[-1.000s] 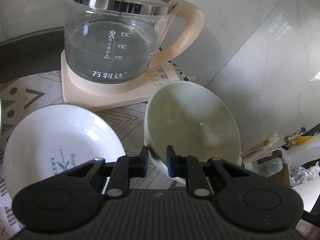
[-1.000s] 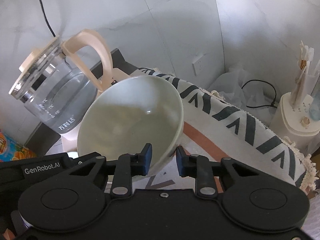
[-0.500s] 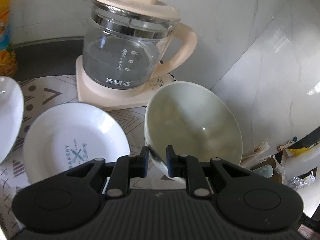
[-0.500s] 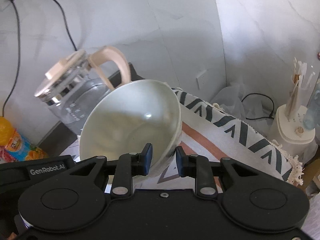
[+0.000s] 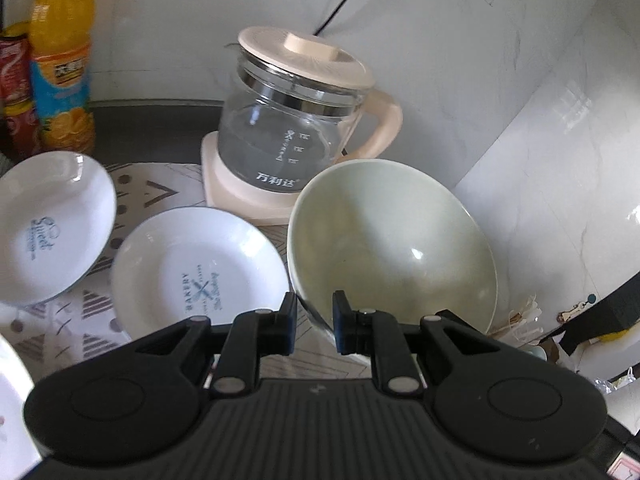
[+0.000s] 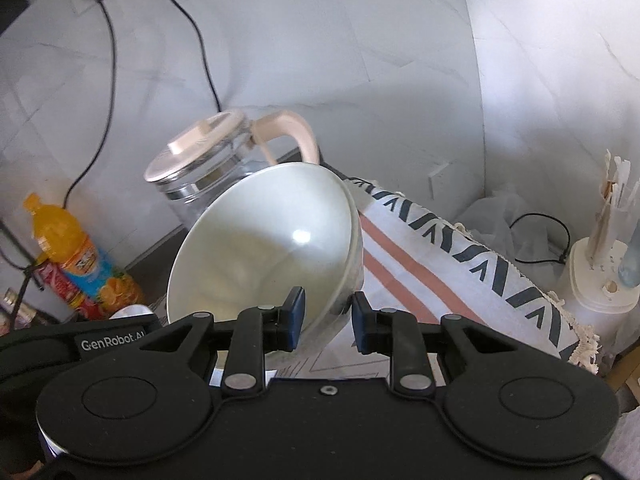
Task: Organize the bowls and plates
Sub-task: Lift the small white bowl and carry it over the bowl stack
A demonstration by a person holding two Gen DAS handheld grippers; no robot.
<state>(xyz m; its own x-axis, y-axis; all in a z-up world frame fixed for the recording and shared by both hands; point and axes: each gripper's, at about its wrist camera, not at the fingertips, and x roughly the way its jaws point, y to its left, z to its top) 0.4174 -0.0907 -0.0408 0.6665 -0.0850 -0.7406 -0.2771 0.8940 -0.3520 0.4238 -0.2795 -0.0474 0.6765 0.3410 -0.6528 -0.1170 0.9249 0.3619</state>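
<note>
A pale green bowl (image 5: 392, 248) hangs tilted above the table, its opening facing the cameras. My left gripper (image 5: 314, 322) is shut on its near left rim. In the right wrist view what seems to be the same bowl (image 6: 272, 240) has my right gripper (image 6: 328, 316) shut on its lower right rim, one pad inside and one outside. The left gripper's black body (image 6: 100, 344) shows at the lower left there. Two white plates lie on the patterned mat below: one printed "Bakery" (image 5: 200, 264), one printed "Sweet" (image 5: 48, 228).
A glass kettle (image 5: 296, 136) with a cream lid and handle stands on its base behind the bowl, near the marble wall. An orange drink bottle (image 5: 60, 64) and a red can stand at the back left. A striped cloth (image 6: 440, 264) hangs over the table's right edge. Another white plate's edge (image 5: 12, 392) shows at the lower left.
Both grippers have risen and drawn back with the bowl held between them. The kettle and plates look smaller and farther off; the second plate and the orange bottle have come into view.
</note>
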